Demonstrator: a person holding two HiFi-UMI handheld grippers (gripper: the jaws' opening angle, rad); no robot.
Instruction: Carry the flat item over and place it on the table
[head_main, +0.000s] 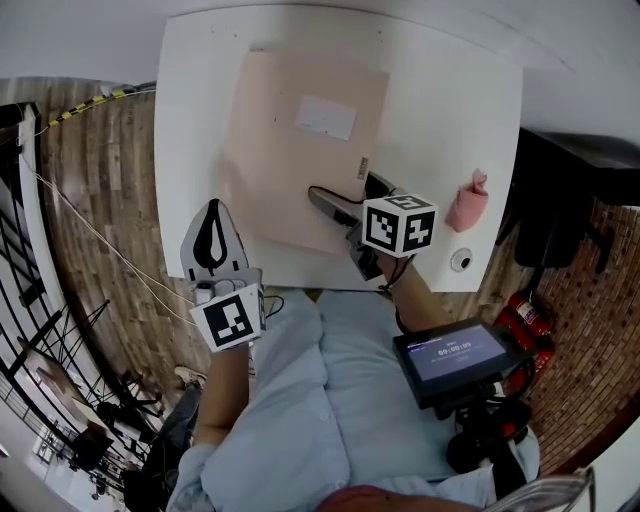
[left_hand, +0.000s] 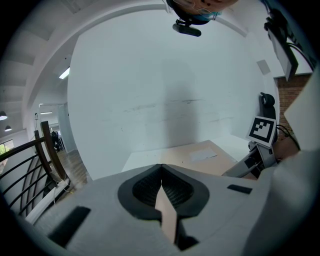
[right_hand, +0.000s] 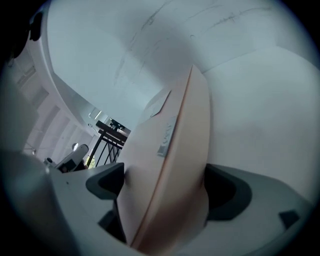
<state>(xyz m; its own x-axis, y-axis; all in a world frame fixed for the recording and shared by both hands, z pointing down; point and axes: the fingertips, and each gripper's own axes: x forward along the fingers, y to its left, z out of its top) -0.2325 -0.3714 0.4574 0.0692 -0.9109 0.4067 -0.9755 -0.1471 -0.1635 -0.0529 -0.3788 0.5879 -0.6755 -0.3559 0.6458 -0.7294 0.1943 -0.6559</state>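
The right hand-held gripper (head_main: 345, 195) gapes round the flat item (head_main: 300, 150) so it lies on the bench (head_main: 190, 100); left hand-held gripper (head_main: 212, 220) closed, idle

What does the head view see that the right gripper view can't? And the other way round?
Only the head view: the left gripper at the near edge of the white table, a pink thing and a small round thing on that table, and a screen at the person's waist.
Only the right gripper view: a black railing far off, and the beige envelope seen edge-on, close up, between wide-apart jaws.
Both: the envelope with its white label, and the right gripper.
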